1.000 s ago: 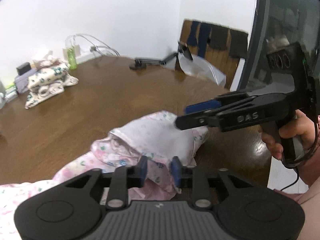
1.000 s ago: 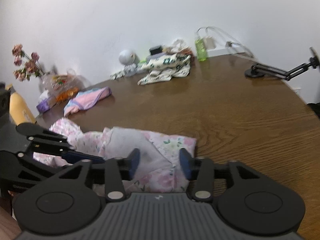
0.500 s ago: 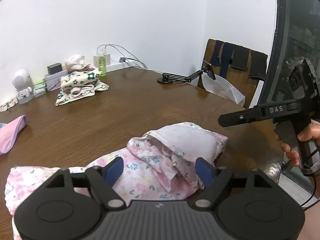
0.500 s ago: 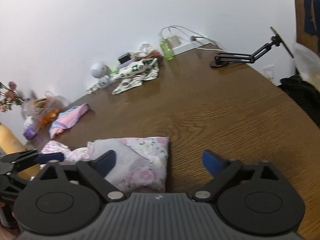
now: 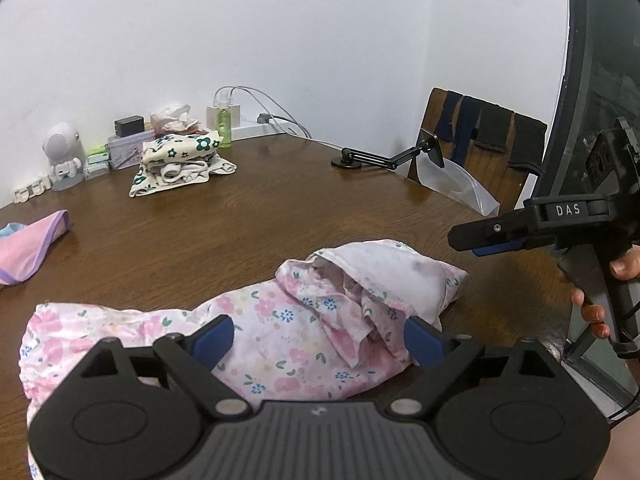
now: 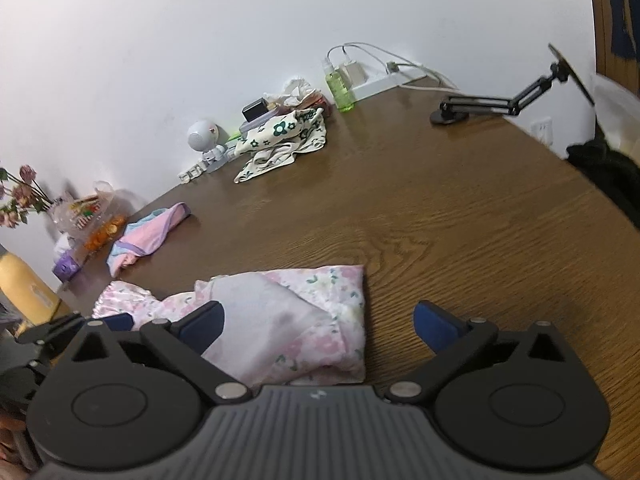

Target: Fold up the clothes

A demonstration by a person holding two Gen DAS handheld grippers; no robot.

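A pink floral garment point(image 5: 272, 320) lies partly folded and bunched on the brown wooden table point(image 5: 240, 220), its pale inside showing at the right end. My left gripper point(image 5: 318, 336) hangs just above its near edge. The jaws are opening, the cloth lies loose below them, and the pads do not press on it. My right gripper point(image 6: 320, 320) stands open over the garment's point(image 6: 288, 312) right end, gripping nothing. In the left wrist view the right gripper's fingers point(image 5: 492, 236) float above the table to the right of the cloth, with a hand on the handle.
A cream flowered clothes pile point(image 5: 176, 160), a green bottle point(image 5: 224, 128) and a white toy robot point(image 5: 64, 152) sit at the far wall. A pink cloth point(image 5: 28, 252) lies at the left. A black holder arm point(image 5: 380, 156) and a chair point(image 5: 480, 140) stand at the right.
Both grippers were closed on the floral garment a second ago; both have opened wide and let it go. The cloth now rests on the table, and the left gripper has drawn back slightly.
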